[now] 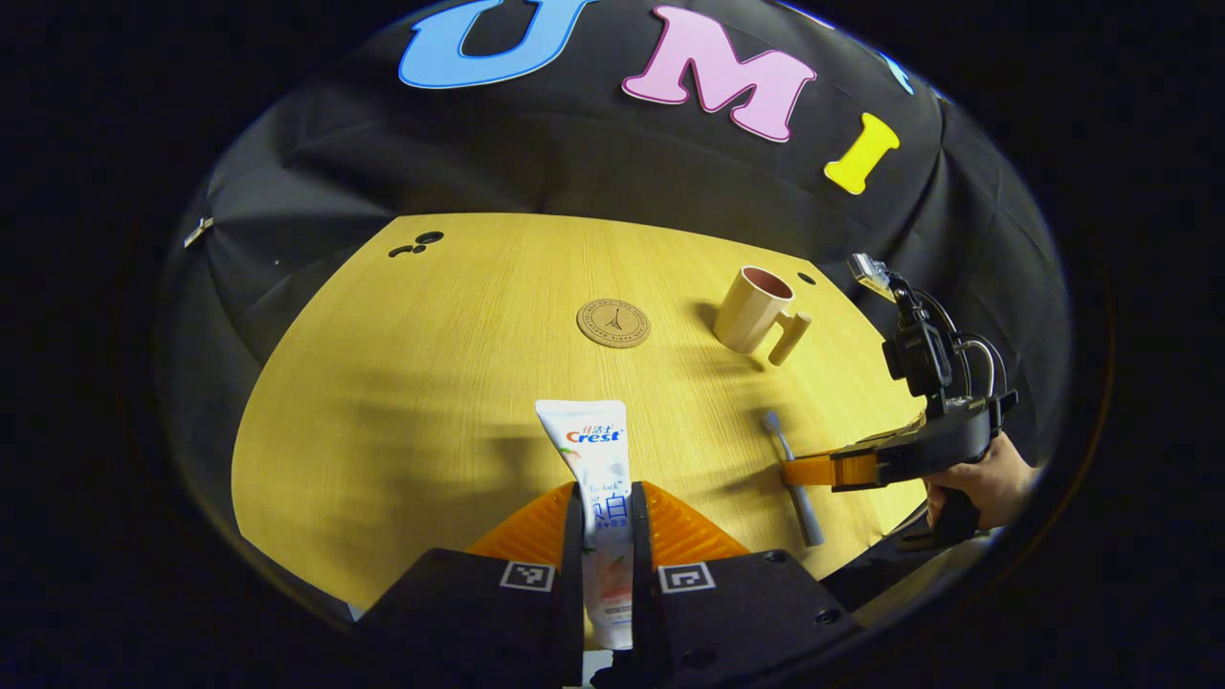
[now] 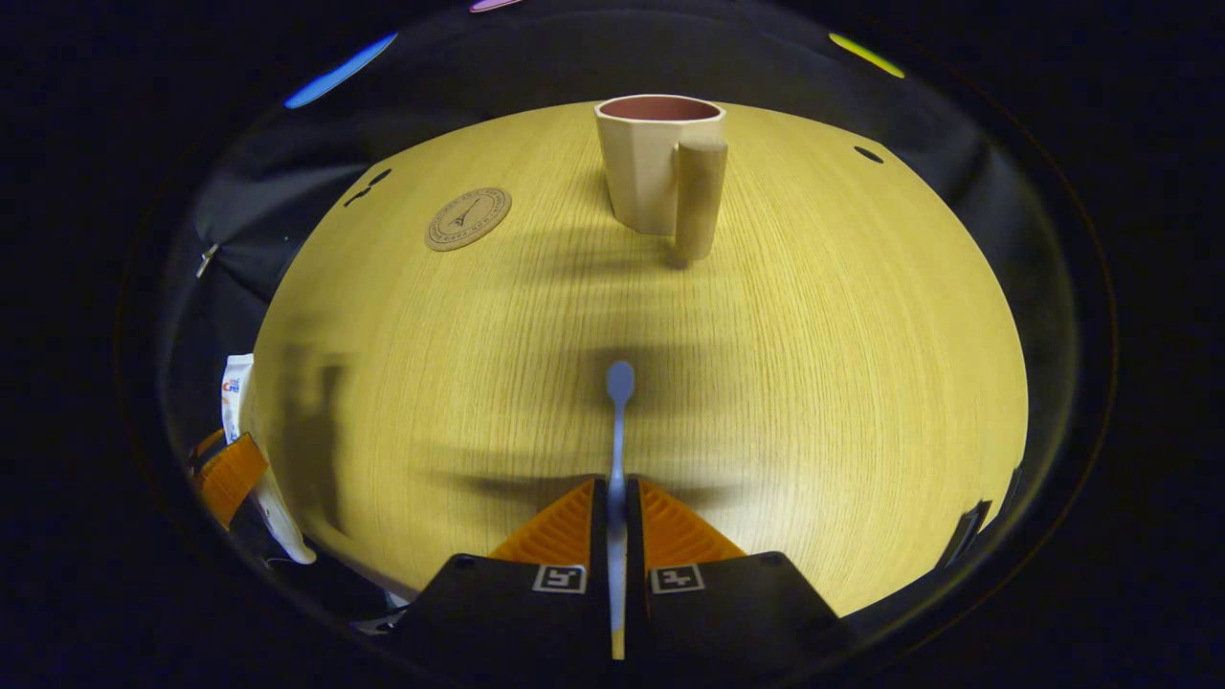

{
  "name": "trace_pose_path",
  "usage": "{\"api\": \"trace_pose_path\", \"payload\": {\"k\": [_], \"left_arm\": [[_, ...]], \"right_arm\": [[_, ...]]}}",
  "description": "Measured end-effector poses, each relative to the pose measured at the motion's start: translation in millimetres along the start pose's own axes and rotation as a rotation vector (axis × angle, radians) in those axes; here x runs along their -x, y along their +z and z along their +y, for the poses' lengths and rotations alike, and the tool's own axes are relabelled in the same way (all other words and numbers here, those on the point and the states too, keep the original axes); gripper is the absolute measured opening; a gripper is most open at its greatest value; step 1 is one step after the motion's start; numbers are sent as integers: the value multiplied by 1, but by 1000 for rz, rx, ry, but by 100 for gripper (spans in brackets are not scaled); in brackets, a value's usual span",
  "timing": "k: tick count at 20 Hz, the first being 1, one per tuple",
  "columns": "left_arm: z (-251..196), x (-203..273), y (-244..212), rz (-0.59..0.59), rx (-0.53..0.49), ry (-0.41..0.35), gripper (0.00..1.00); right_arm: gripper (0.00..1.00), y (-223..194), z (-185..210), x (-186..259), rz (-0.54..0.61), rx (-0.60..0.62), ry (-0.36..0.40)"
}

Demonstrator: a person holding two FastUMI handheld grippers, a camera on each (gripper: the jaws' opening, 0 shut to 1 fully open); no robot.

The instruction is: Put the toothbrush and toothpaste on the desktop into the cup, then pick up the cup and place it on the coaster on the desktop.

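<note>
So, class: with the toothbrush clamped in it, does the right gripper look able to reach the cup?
Probably yes. The right gripper holds the toothbrush, and bare desktop lies between it and the upright cup, straight ahead with its mouth open.

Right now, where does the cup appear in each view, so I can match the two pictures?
Left gripper view: the cup stands upright, upper right of centre, to the right of the coaster.
Right gripper view: the cup stands at top centre, its handle toward the camera.
Shared landmark: the round coaster lies to the cup's left in both views.
</note>
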State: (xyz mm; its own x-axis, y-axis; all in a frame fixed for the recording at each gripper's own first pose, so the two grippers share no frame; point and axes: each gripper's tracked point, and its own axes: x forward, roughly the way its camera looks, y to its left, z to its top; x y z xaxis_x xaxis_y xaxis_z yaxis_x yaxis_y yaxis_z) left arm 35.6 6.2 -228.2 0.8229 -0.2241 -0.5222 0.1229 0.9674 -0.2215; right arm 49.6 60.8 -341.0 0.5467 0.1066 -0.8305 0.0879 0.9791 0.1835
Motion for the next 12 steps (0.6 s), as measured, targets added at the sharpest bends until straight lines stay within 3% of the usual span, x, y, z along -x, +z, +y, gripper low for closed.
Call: {"api": "trace_pose_path", "payload": {"k": [2,3,6,12], "left_arm": [[-3,1,1,-5,4,-1,29],[-5,2,4,-10,11,-3,25],[-17,1,19,-48,43,-33,25],[-57,-12,97,-205,93,-132,25]], "right_arm": [[9,-3,2,5,-9,-15,33],[9,-1,3,9,-29,-20,52],[9,16,8,32,-131,-31,122],[9,82,0,100,-372,-61,237]]}}
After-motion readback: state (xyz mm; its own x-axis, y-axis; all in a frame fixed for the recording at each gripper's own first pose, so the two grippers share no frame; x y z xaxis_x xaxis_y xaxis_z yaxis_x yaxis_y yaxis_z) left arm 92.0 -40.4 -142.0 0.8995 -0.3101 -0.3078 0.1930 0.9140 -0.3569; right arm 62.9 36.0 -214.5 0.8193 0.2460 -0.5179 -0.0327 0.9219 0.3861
